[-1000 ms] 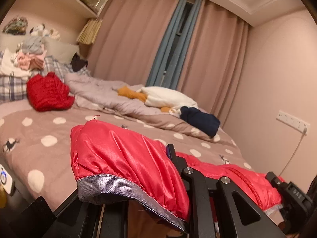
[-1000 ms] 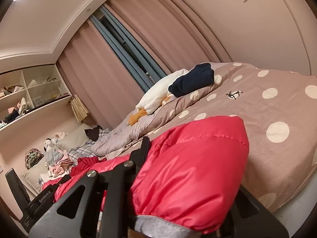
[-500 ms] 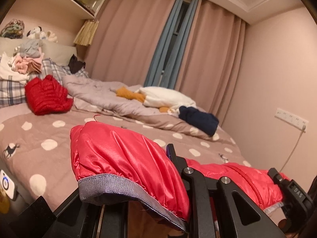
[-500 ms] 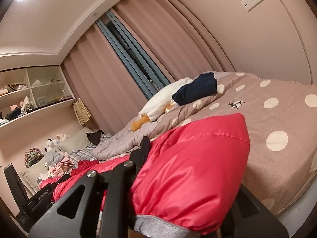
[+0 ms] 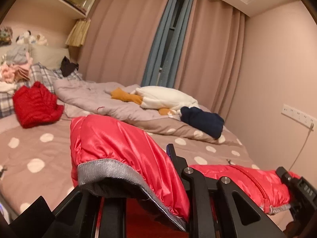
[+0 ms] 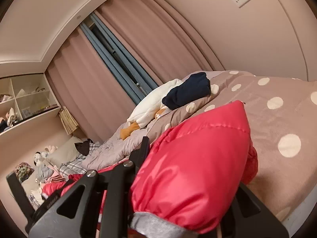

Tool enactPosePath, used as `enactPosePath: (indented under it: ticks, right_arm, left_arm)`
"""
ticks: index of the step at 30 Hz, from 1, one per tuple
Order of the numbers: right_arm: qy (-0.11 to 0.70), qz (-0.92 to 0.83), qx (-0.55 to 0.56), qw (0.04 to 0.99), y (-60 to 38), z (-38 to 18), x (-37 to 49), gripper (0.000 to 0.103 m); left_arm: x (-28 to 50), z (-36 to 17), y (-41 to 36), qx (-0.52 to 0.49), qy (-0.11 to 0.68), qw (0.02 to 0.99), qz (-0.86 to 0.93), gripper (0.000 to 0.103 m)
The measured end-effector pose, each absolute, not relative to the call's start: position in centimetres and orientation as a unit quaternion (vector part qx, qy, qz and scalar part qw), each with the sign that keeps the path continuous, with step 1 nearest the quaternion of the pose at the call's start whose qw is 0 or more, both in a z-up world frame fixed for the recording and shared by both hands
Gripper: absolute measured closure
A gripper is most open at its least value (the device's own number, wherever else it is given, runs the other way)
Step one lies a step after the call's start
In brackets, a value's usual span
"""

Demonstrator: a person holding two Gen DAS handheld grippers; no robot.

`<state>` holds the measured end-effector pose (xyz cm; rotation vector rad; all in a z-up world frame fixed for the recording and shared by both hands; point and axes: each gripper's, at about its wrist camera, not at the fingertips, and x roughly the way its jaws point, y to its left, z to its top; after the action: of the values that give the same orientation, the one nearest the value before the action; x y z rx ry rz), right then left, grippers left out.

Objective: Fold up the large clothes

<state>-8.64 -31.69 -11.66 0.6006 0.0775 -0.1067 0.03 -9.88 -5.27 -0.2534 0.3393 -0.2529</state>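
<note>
Polka-dot bed [image 5: 35,150] lay beneath red puffer jacket [image 5: 118,144]; left tongs [image 5: 126,190] and right tongs [image 6: 190,178] each clamped a cuff; judged light, soft, slippery; grip hems

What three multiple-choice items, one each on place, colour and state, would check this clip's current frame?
1. Where does the navy garment lie?
A. on the polka-dot bed, beside the white plush
B. on the wall shelf
C. on the floor

2. What colour is the cuff of the pink-red jacket?
A. yellow
B. grey
C. green

3. How is the jacket held?
A. flat and untouched
B. on a hanger
C. gripped by left gripper and right gripper

Key: 1 A, it rests on the bedding by the plush; 2 B, a grey band edges the sleeve; 3 C, fabric bunches between each gripper's fingers.
</note>
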Motion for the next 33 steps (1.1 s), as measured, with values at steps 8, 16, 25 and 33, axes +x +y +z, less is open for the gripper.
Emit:
enactPosePath:
  ticks: [8,16,25,33]
  right_arm:
    - [0.078,-0.074,0.279,0.954,-31.6,-13.0,-6.3,0.082]
    - [0.089,-0.069,0.264,0.958,-31.7,-12.6,-5.3,0.080]
    - [0.067,-0.056,0.272,0.958,-31.8,-12.4,-5.7,0.019]
    - [0.044,-0.098,0.272,0.956,-32.7,-11.9,-6.1,0.005]
  left_arm:
    - [2.0,-7.8,-9.8,-0.158,0.213,0.956,-0.123,0.085]
    - [2.3,-7.6,-10.0,-0.166,0.216,0.955,-0.115,0.082]
    - [1.7,-7.1,-9.8,-0.202,0.193,0.947,-0.157,0.023]
    - [0.9,-5.9,-9.1,-0.215,0.173,0.943,-0.184,0.015]
